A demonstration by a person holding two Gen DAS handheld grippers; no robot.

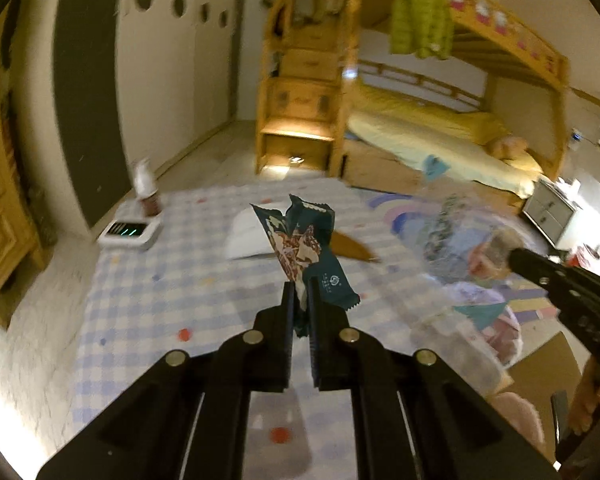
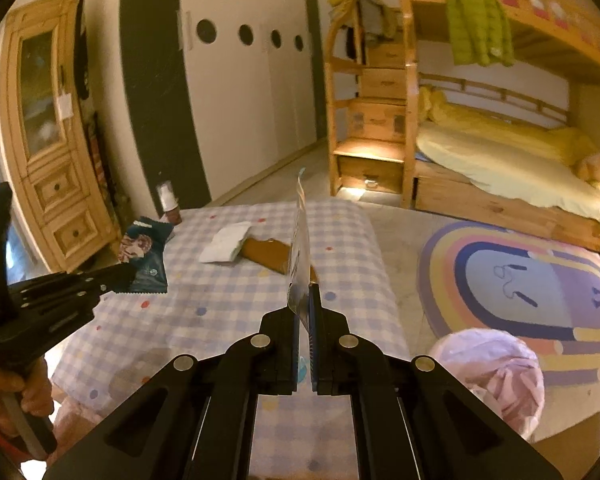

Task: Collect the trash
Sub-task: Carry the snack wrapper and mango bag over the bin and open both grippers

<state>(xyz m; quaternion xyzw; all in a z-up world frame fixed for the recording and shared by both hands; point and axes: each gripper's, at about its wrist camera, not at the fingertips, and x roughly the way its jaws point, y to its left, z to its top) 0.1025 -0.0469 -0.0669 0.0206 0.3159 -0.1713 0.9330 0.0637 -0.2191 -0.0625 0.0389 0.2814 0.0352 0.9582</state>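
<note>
Black jaws fill the foreground of each wrist view, both pairs closed on litter above a bench (image 2: pixel 204 280) draped in blue-and-white check. The left gripper (image 1: pixel 299 292) pinches a crumpled dark teal snack wrapper (image 1: pixel 300 240) by its lower edge; the right gripper (image 2: pixel 305 300) clamps a thin clear plastic bag (image 2: pixel 300 240), seen edge-on in its own view and as a blurred transparent shape from the left. Both pieces are lifted clear of the bench, so the pick-up appears done and the carry to a bin seems to be the step in hand. No bin can be identified with certainty; a pale pink plastic bag (image 2: pixel 496 372) low beside the bench may be the liner, and the next move likely calls for swinging both grippers over it and releasing. Left on the cloth are a folded white tissue packet (image 2: pixel 226 246), a brown scrap (image 2: pixel 268 254), a small bottle (image 2: pixel 170 202) and a white device (image 1: pixel 130 232) with a lit display. The wrapper carries a small round emblem and fine print, too small to read; no brand can be made out.
</note>
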